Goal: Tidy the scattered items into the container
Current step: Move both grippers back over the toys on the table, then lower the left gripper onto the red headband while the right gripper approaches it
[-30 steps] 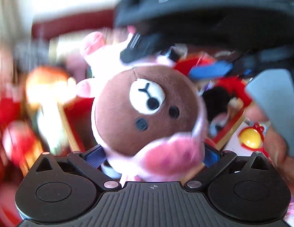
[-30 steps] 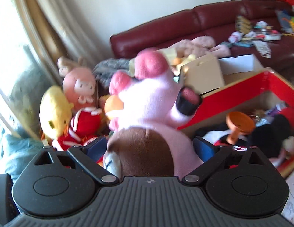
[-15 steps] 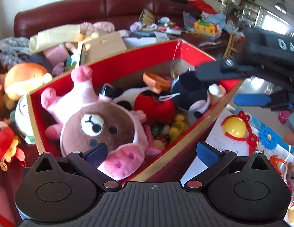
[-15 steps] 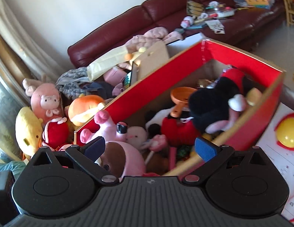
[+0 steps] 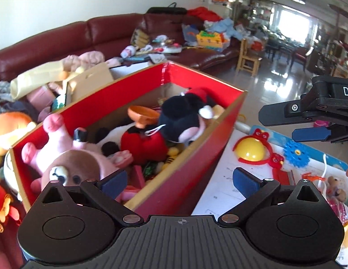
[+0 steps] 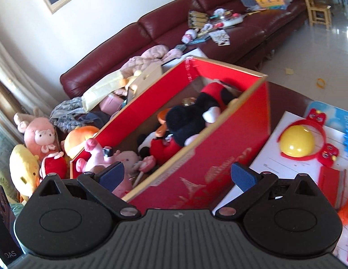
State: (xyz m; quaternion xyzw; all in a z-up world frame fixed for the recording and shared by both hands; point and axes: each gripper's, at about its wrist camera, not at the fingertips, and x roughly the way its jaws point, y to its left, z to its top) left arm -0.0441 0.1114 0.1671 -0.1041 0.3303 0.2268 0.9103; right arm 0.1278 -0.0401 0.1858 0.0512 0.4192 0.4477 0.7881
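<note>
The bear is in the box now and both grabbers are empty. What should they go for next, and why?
Probably swing the right gripper toward the yellow plastic dome toy with the red band. Its fingers are open and empty, the brown-faced pink plush bear already lies in the red cardboard box, and the dome sits outside the box, close by on the right.

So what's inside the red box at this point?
The red box holds the brown bear plush at its near end, a black mouse plush, a red plush and an orange cup. Whatever lies beneath them is covered.
</note>
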